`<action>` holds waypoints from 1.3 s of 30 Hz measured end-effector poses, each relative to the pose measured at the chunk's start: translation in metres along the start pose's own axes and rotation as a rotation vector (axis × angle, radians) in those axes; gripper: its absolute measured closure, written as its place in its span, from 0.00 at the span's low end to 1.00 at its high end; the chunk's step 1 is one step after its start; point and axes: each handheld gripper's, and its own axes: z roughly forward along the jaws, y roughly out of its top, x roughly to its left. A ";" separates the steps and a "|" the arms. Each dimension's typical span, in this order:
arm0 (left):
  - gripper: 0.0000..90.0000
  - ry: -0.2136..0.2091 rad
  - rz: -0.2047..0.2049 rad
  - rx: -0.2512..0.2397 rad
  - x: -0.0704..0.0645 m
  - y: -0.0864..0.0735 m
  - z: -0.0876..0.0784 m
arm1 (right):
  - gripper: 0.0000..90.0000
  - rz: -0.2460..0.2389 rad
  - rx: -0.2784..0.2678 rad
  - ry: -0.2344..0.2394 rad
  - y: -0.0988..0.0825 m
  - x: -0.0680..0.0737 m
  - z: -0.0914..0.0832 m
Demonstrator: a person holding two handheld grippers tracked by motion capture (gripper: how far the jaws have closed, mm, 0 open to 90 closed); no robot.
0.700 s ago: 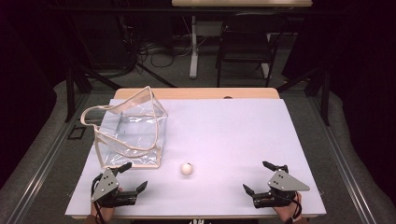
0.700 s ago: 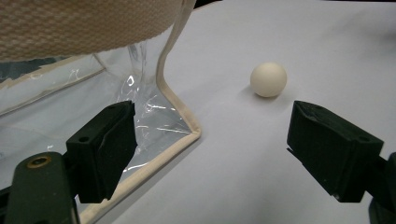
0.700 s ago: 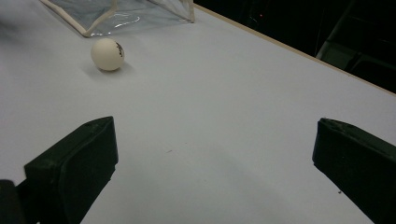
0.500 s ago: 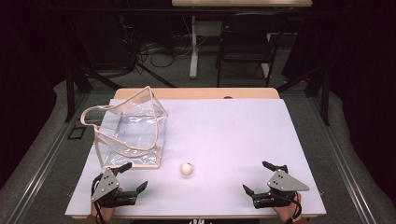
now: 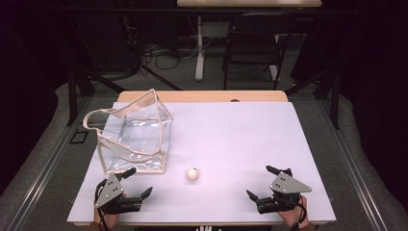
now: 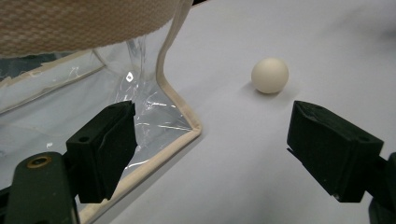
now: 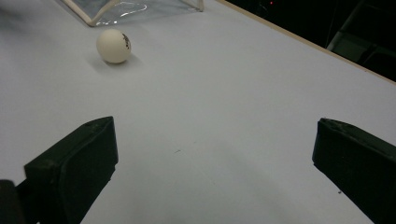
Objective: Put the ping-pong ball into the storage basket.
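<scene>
Small off-white ball, round, matte, with a dark mark on one side seen in the right gripper view. Rests free on the white table, near the front edge, left of centre. Nothing touches it.

Clear plastic bag, boxy, beige fabric trim along edges and beige strap handles. Stands upright on the left part of the table, mouth open upward, walls creased and glossy. Its front right bottom corner lies near the ball, apart from it. Ball sits outside the bag, to its right and nearer the front edge.
</scene>
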 end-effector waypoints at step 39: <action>0.18 -0.023 -0.020 0.005 0.006 -0.004 0.004 | 0.00 0.046 0.106 0.089 0.046 0.004 0.054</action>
